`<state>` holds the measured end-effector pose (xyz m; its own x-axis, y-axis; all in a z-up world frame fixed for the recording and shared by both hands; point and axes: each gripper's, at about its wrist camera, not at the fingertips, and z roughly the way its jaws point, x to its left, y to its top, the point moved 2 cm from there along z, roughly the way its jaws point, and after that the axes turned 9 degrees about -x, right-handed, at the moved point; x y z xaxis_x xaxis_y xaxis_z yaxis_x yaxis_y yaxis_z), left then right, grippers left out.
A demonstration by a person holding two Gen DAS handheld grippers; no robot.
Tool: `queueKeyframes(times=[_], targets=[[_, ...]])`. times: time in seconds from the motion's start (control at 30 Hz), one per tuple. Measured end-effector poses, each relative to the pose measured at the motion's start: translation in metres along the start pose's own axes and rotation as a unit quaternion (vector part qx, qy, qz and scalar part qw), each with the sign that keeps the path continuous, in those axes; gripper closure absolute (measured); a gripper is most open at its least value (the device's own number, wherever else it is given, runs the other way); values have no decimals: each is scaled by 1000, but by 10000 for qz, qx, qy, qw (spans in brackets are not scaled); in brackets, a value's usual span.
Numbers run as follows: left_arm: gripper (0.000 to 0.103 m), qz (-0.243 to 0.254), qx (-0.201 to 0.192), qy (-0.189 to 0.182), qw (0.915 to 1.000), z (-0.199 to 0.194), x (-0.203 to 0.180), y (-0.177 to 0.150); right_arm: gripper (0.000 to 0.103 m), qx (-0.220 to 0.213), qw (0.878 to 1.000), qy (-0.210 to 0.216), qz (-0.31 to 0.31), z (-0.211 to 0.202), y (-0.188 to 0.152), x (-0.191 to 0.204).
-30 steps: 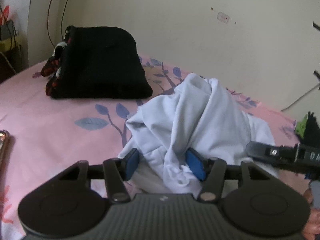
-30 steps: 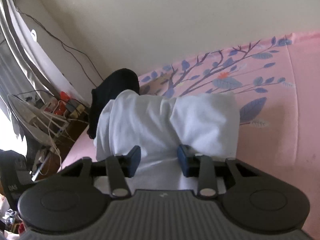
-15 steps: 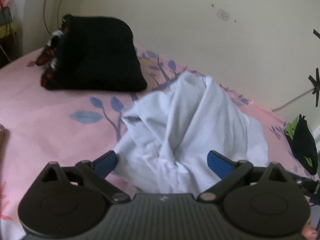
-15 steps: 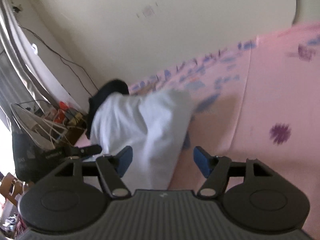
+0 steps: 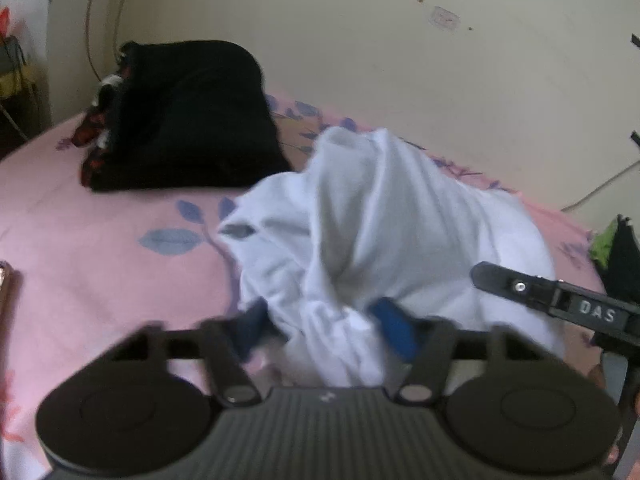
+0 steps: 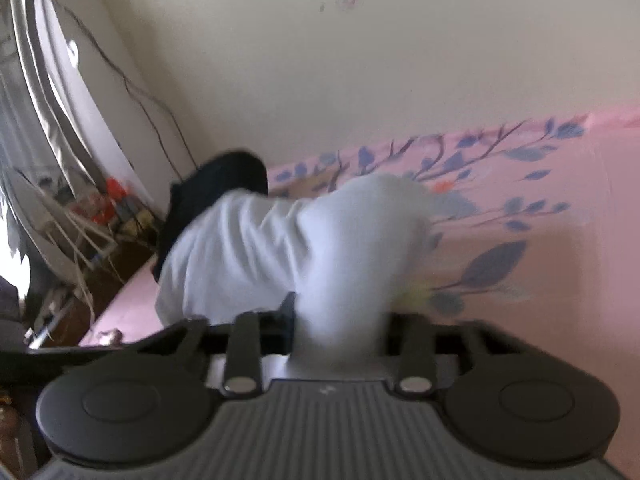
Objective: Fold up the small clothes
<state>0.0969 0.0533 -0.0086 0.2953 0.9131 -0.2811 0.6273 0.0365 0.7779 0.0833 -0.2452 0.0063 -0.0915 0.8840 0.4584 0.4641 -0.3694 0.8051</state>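
Note:
A white garment point(image 5: 384, 220) lies bunched on the pink bed sheet point(image 5: 100, 248). My left gripper point(image 5: 324, 326) has its blue pads closed in on a gathered fold at the garment's near edge. In the right wrist view the same white garment point(image 6: 288, 240) runs between the fingers of my right gripper point(image 6: 340, 320), which is shut on a thick fold; its pads are hidden by cloth and blur. The right gripper's black body point(image 5: 560, 300) shows at the right of the left wrist view.
A folded black garment point(image 5: 188, 116) lies at the back left by the wall, also in the right wrist view point(image 6: 216, 184). A drying rack and clutter point(image 6: 76, 232) stand beyond the bed's edge. Dark and green items point(image 5: 616, 248) lie far right.
Half a second ago both grippers were open and off the cloth. Now both have closed on the white garment again, and the right gripper has swung back over it.

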Motion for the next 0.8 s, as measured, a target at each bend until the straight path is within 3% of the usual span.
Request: queueKeyframes(times=[0.03,0.2,0.3,0.4,0.47,0.6,0.63,0.7,0.8], targets=[[71,-49,72,-150,9998,0,-7,0,85,-108,9999,40,-1,-13,2,-3],[74,310,245,-956,9946,4,-75,-10,85,-1022,9906,-656,-637,-86,9,-11],[73,585,337,-1222,9902,14,-112,-20,80,-1118,9868,-1001,-605,-116,10,-34],[68,952,313,-1066,9892,20,-135,-27,74,-944,9894,-1090,-159,-126,2,-67],[63,1240,236,-927,9877,20,-141,-28,62,-919,9904,-1018,190,-126,-5,-82],[40,1633,67,-620,9846,10,-138,-25,44,-764,9923,-867,448,-121,-9,-94],[29,1670,29,-552,9844,4,-137,-25,42,-730,9926,-831,491,-121,-10,-94],[20,1646,-8,-414,9855,4,-132,-18,39,-674,9927,-825,565,-121,-11,-95],[17,1633,76,-426,9856,10,-131,-10,38,-593,9920,-811,765,-118,-11,-99]])
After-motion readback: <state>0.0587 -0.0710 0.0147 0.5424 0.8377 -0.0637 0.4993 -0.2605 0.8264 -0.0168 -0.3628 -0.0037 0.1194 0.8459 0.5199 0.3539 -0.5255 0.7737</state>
